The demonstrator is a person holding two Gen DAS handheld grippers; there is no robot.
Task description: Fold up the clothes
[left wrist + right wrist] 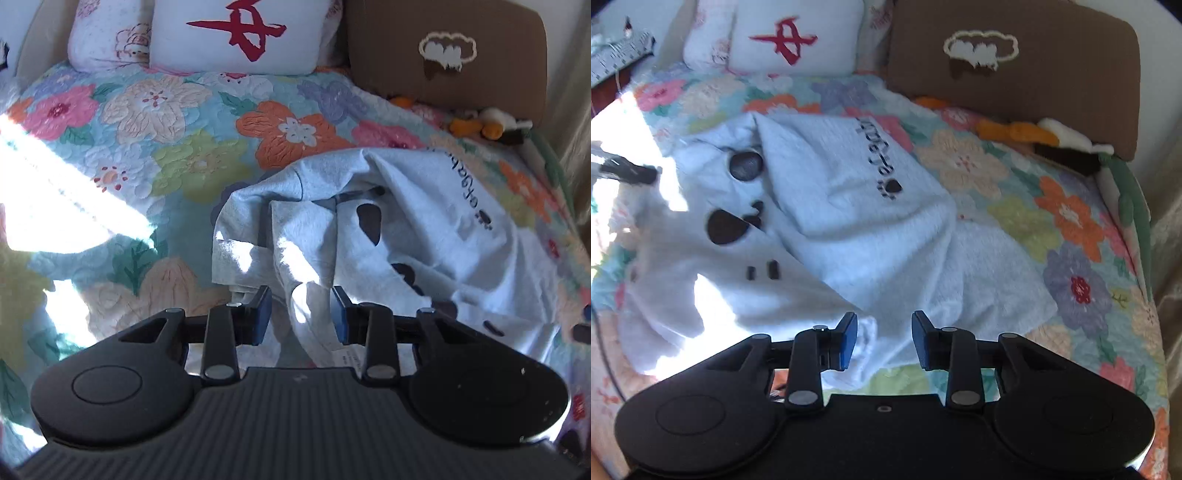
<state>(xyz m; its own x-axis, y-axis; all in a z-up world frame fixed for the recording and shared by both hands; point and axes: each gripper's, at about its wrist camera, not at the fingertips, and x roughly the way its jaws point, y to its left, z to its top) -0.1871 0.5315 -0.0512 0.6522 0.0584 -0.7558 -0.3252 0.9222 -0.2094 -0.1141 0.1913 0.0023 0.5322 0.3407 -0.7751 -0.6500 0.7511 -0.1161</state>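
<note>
A pale grey sweatshirt (pixel 849 229) with black patches and a line of black lettering lies crumpled on a bed, spread over a flowered quilt (pixel 1071 236) in pink, orange, lilac and yellow. In the right wrist view the garment covers the left and middle of the quilt, one flap folded over the body so that the lettering runs down that flap; its near hem lies just ahead of the right tongs (pixel 884 339). These tongs are released: the blue pads stand apart, with the hem and a strip of quilt visible in the gap and neither pad pressing on cloth. In the left wrist view the left tongs (pixel 301 314) are likewise released, the pads apart, with a raised fold of the sweatshirt (pixel 424 236) standing between them; whether either pad touches the fold cannot be told. At the head of the bed lie a white pillow with a red mark (pixel 240 33), a flower-printed pillow (pixel 107 37) beside it, and a brown cushion (pixel 443 55) bearing a white cloud-shaped patch. A soft toy (pixel 487 123) in orange and white rests below the brown cushion. Bright sunlight crosses the quilt on the left.
</note>
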